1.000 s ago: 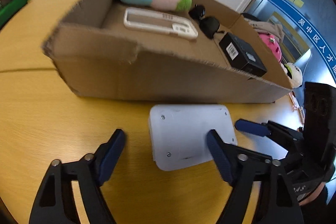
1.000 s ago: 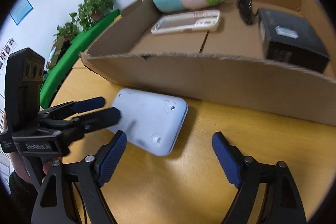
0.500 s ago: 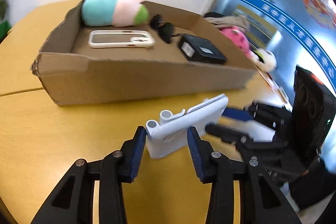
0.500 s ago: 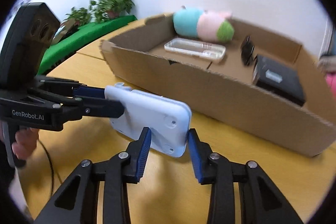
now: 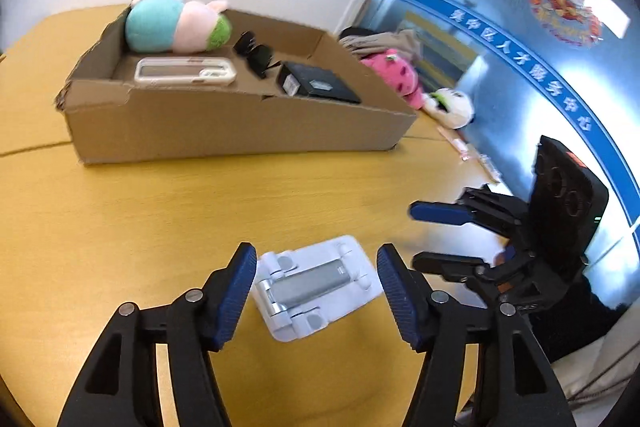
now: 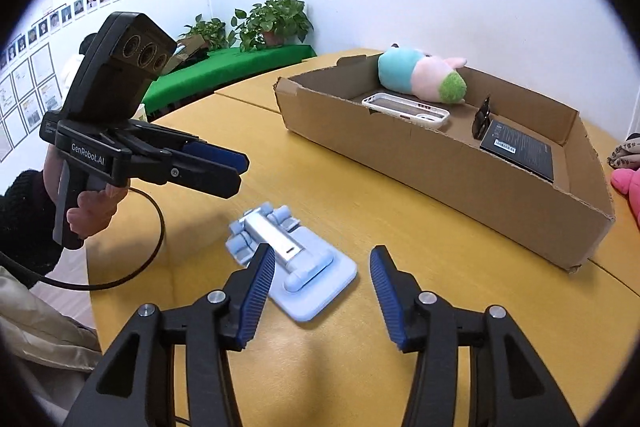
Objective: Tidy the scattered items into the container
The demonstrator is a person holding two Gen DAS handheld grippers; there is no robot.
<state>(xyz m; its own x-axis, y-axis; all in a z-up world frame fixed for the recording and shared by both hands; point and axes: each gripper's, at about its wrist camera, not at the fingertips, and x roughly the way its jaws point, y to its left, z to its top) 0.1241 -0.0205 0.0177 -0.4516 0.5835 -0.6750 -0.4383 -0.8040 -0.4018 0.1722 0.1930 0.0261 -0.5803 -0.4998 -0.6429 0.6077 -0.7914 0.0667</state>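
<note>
White folding phone stand (image 6: 294, 263) lies flat on desk (image 6: 400, 227), hinge side up, short of cardboard box (image 6: 460, 183). Left gripper (image 5: 316, 291) and right gripper (image 6: 322, 291) both spread, empty. Risk: low flat stand likely slips from jaws.

The left gripper (image 6: 216, 167) carries white letters "GenRobot.AI" on its black side; other signs are unreadable.

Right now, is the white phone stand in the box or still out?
Out. The phone stand lies flat on the table, in front of the box.
</note>
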